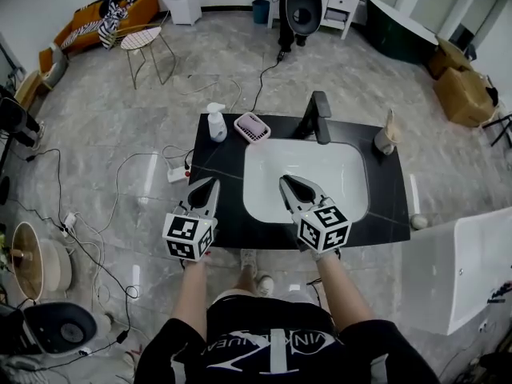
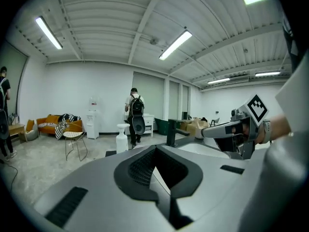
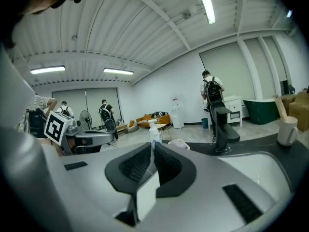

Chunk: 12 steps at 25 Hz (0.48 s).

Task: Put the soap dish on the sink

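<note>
While both tools are held level side by side over the near edge of the black counter (image 1: pixel 388 206), neither carries anything.

Item 1, tools. The left gripper (image 1: pixel 214 182) has its 2 jaws pressed together with nothing between them; its tips stand over the counter just left of the basin. The right gripper (image 1: pixel 285 182) is likewise closed and empty, its tips over the near-left part of the basin. The 2 grippers are near each other but apart, and both point away from the operator toward the far side of the counter.

Item 2, task object. The soap dish (image 1: pixel 252 127), pink and slotted, lies flat on the counter at the far-left corner of the white sink (image 1: pixel 320 170), just outside the basin rim. It is well apart from both grippers and untouched. The right gripper view shows it low on the counter, beyond the closed jaw tips.

Item 3, surroundings on the counter. A white soap dispenser (image 1: pixel 216 123) stands upright just left of the soap dish. A black faucet (image 1: pixel 318 117) stands at the far edge of the basin, right of the dish. A cup (image 1: pixel 386 140) with a stick-like item in it stands at the far-right corner.

Item 4, room. A wire chair (image 1: pixel 144 42) and an orange sofa (image 1: pixel 92 18) stand well beyond the counter; a person (image 1: pixel 294 10) stands at the far wall.
</note>
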Motion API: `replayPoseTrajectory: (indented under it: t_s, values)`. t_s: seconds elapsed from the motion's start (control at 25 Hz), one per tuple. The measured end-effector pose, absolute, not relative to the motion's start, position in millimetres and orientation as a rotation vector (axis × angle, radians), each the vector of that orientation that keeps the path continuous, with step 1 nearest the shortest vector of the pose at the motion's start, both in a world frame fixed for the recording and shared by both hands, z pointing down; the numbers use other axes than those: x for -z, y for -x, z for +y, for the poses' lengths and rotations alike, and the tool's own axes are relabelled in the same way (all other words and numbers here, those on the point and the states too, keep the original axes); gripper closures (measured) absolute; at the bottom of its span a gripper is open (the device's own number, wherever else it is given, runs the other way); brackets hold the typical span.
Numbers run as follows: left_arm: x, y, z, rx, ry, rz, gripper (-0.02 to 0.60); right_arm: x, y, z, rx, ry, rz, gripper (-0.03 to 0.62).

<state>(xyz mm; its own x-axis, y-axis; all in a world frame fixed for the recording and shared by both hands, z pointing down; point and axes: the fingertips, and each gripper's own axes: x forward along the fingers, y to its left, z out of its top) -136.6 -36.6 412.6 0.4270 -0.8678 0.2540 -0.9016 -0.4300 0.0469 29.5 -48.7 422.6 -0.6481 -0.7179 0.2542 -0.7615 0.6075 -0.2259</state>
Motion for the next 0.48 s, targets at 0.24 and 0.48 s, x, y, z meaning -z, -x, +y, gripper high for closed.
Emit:
replayPoseTrajectory:
  t_s: [0.24,0.48]
  values:
    - [-378,145,-19,-0.221,-2.564,-1.640,0.568,-391,-43,-32,-0.310,-1.290,-2.702,0.553]
    - [-354,155,-2,-0.177,-2.617,-1.680,0.568,-369,-60,-17,-0.244,-1.345,-2.712,0.553]
